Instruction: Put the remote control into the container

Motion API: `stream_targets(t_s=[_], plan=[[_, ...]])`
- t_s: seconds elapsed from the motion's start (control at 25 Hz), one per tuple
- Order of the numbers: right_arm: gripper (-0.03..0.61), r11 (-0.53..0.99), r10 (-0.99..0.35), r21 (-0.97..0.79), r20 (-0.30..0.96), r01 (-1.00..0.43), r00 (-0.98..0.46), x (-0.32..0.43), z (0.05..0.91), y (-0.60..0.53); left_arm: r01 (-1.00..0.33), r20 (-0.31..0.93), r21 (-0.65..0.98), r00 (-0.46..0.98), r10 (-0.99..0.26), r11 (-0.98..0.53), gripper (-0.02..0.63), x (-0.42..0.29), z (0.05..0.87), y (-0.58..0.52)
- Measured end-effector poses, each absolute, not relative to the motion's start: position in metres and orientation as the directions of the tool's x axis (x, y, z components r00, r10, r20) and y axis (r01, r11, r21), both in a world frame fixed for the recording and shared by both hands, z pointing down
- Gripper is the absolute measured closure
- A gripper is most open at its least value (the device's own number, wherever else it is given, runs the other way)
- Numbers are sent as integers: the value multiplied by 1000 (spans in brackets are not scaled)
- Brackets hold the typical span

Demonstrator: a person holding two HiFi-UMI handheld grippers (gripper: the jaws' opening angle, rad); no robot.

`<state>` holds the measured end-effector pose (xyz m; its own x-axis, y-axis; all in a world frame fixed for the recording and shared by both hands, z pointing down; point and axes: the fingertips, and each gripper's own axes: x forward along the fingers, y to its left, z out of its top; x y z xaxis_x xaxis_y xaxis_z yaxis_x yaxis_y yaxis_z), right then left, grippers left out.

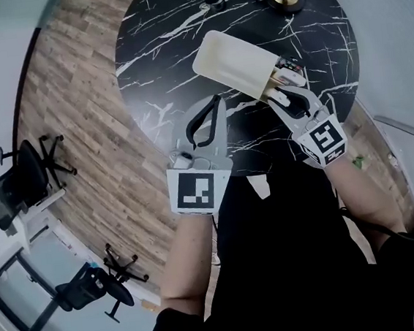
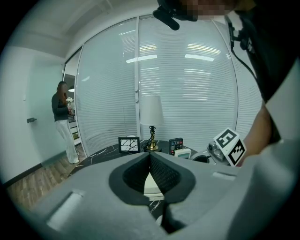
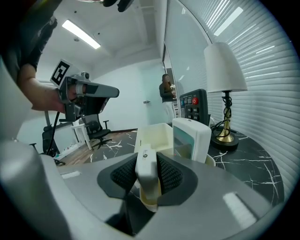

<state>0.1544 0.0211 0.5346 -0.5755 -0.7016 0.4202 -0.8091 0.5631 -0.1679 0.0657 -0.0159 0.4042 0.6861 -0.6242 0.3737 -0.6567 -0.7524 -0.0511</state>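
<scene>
A slim white remote [image 3: 146, 174] stands on end between the pads of my right gripper [image 3: 148, 161], which is shut on it. It hangs at the near end of the cream container [image 3: 153, 135]. A white remote with a screen [image 3: 190, 138] and a black remote [image 3: 196, 106] stand in that container. In the head view the container [image 1: 234, 64] lies on the black marble table [image 1: 159, 63], my right gripper [image 1: 283, 96] is at its right end, and my left gripper [image 1: 214, 107] hovers shut and holding nothing just in front of it. The left gripper [image 2: 150, 157] looks over the container's rim [image 2: 151, 183].
A table lamp [image 3: 225, 89] stands behind the container, beside a small picture frame [image 2: 128, 144]. A person [image 2: 63, 121] stands far off by the glass wall. Office chairs [image 1: 17, 181] sit on the wooden floor left of the table.
</scene>
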Motion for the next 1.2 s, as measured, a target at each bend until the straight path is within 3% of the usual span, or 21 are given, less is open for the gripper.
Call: stream_targets(t_s=[0.28,0.44,0.72,1.2], plan=[[468,589,-690,-126,436,-799,-577,148,534,19,-646,343,-50,705,-620,-762,612,72,399,-13],[411,610,-712,-27,420,-792,-563,145,523,14,-645,330,-70,705,-628,-761,612,73,395,-14],[416,651,-728,149,397,-744,-558,138,496,13,-654,314,-74,701,-640,-753,612,69,388,-17],[422,592,-795,204,305,-780,-524,147,448,10,-632,291,-81,725,-625,-771,612,68,369,-25]])
